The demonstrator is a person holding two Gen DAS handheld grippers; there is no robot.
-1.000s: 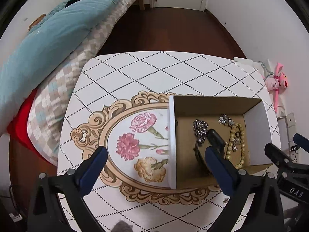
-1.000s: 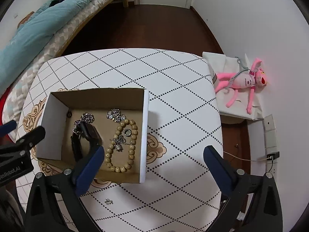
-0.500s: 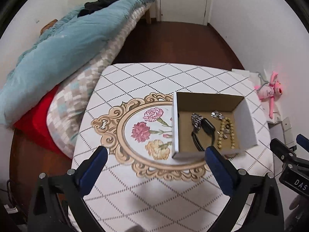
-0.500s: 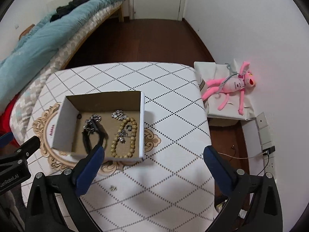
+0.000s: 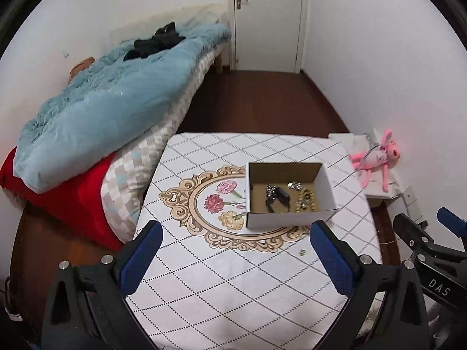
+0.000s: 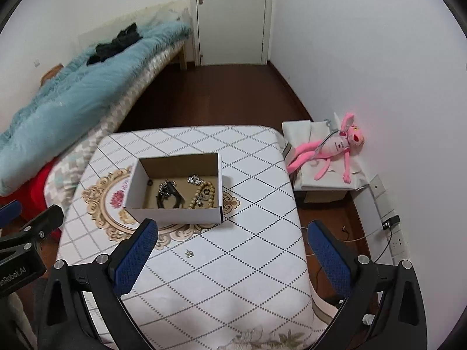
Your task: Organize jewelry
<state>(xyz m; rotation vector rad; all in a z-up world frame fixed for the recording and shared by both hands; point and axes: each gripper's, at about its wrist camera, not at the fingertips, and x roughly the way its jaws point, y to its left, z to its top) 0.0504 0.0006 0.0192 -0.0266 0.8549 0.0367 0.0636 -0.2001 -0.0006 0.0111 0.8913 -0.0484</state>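
Note:
A white cardboard box (image 5: pixel 328 186) (image 6: pixel 175 215) stands on the white diamond-patterned table (image 5: pixel 233 277) (image 6: pixel 248 262). Inside lie a black watch (image 5: pixel 278 199) (image 6: pixel 170 197), a silver chain (image 6: pixel 195 179) and a beige bead bracelet (image 5: pixel 306 202) (image 6: pixel 204 194). A small metal piece of jewelry (image 5: pixel 302 252) (image 6: pixel 189 253) lies on the table in front of the box. My left gripper (image 5: pixel 233 259) and right gripper (image 6: pixel 230 258) are both open and empty, held well back from the box above the table's near part.
A bed with a blue quilt (image 5: pixel 102 110) and a red cover (image 5: pixel 73 198) runs along the table's left side. A pink plush toy (image 6: pixel 329 148) lies on a white stand right of the table. A closed door (image 6: pixel 230 14) is at the far wall.
Both grippers have pulled back and up from the box, which now looks smaller and farther away. More of the room and the table's near part shows. Both stayed open.

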